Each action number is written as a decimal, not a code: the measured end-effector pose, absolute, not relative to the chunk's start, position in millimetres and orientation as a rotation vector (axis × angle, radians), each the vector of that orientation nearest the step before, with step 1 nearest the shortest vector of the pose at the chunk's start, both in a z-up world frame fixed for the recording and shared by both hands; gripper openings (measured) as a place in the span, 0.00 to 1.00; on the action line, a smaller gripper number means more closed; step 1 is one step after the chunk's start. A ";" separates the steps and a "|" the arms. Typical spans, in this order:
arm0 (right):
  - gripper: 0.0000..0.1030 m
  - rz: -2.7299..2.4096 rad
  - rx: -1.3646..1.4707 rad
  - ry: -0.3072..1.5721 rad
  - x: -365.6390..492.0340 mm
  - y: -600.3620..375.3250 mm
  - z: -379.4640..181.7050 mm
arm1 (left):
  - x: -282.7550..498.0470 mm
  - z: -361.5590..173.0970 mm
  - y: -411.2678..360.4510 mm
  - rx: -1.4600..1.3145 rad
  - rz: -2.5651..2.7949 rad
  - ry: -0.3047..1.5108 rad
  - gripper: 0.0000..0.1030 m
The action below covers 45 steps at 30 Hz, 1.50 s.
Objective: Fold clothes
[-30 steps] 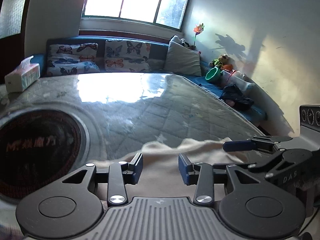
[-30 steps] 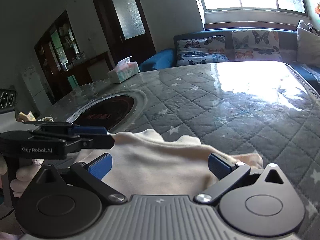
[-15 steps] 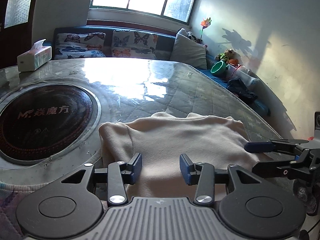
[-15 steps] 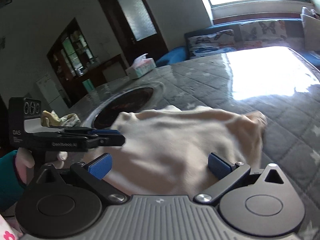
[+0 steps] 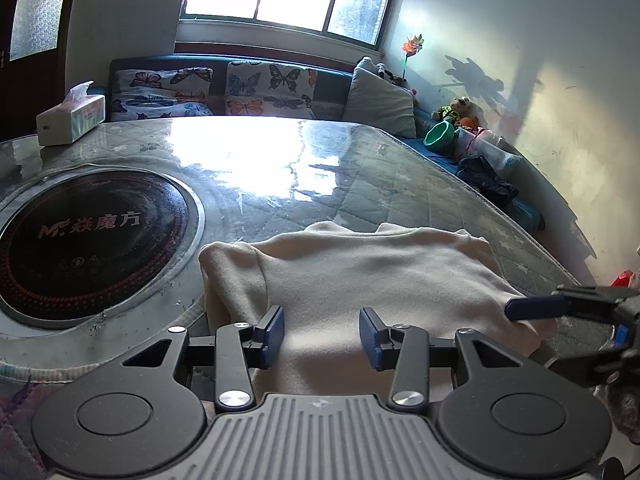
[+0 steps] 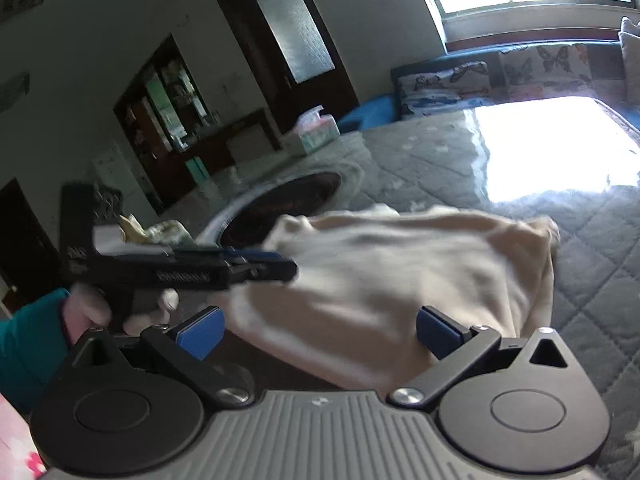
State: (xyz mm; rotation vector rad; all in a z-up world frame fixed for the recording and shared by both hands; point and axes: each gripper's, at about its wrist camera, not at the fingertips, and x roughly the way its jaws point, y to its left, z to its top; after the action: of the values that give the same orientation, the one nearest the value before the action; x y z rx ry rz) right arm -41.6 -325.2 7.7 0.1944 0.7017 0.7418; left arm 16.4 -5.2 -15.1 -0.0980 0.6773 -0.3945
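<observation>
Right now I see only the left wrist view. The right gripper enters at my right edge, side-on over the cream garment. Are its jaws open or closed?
Observer: In the right wrist view the right gripper is open wide. The cream garment lies between its blue pads, and they do not press it.
Operator: What is beyond my left gripper, on its far side?
Observer: A crumpled yellowish thing shows just past the left gripper. It is too blurred to identify.
Operator: How is the left gripper carried?
Observer: A hand grips its handle from below, and a teal sleeve covers the wrist.
</observation>
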 end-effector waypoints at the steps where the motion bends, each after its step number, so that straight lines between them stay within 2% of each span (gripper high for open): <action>1: 1.00 0.735 0.198 0.715 -40.7 -326.1 3.9 | 16.7 -15.2 -4.6 -0.098 -0.395 0.677 0.44; 24: 1.00 0.696 0.170 0.694 -46.8 -348.6 4.2 | 7.0 -12.8 3.9 -0.104 -0.382 0.675 0.44; 39: 1.00 0.775 -0.177 0.653 -46.1 -275.0 30.8 | -7.2 -23.3 39.6 -0.182 -0.294 0.699 0.45; 45: 0.97 0.835 -0.327 0.622 -48.7 -229.5 34.3 | -12.9 -18.1 47.2 -0.192 -0.283 0.683 0.44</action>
State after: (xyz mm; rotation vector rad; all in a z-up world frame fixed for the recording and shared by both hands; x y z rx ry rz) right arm -48.7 -229.5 34.3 -0.3271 0.6222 0.8347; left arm -12.9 47.2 -18.1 -0.1923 0.6832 -0.2833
